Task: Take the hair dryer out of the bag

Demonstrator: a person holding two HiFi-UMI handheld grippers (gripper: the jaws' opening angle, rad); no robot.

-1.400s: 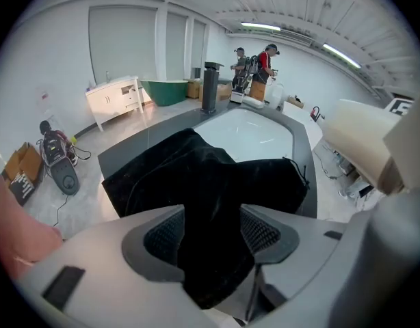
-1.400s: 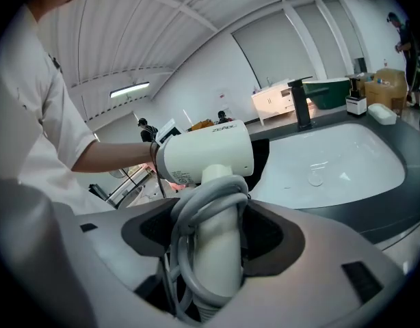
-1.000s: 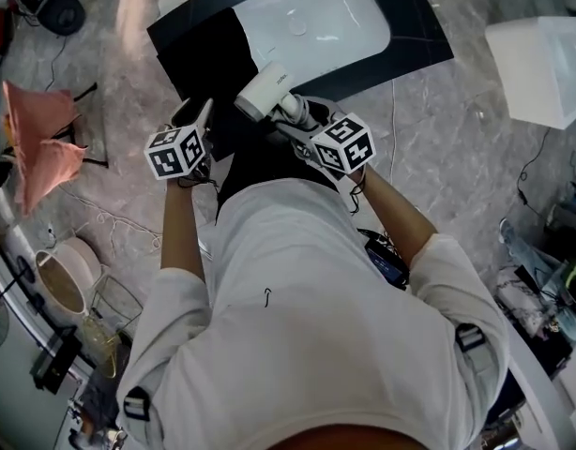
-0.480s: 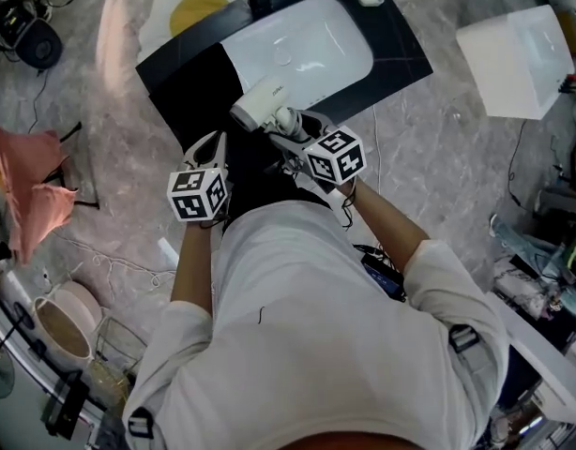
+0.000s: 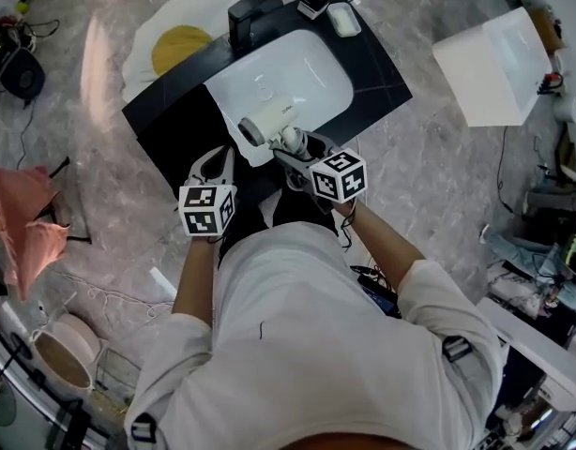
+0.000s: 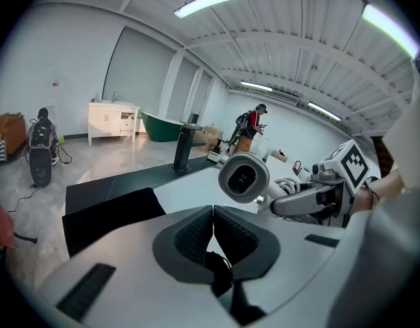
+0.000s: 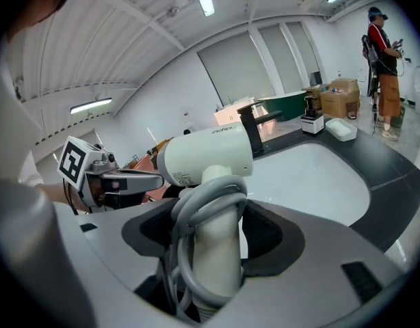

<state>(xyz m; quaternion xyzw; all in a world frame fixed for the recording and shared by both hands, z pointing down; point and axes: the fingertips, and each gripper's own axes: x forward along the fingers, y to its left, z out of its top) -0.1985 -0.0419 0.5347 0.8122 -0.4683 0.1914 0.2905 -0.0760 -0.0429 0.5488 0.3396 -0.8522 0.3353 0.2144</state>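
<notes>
Hair dryer (image 7: 206, 157): you are gripping its cord-wrapped handle between the right gripper's (image 7: 217, 232) jaws, above the table (image 5: 382, 75). Left gripper (image 6: 212, 228): you are carrying it beside, jaws closed.

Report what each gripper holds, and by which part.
The right gripper grips the white hair dryer by its cord-wrapped handle. The left gripper is shut, with nothing clearly held.

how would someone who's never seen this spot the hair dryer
Find the black slab countertop with the white oval basin sunk in it. Over the basin's near edge, the right claw holds a white plastic hair dryer by its handle. Nothing else nearby has a grey cord coiled round it.
</notes>
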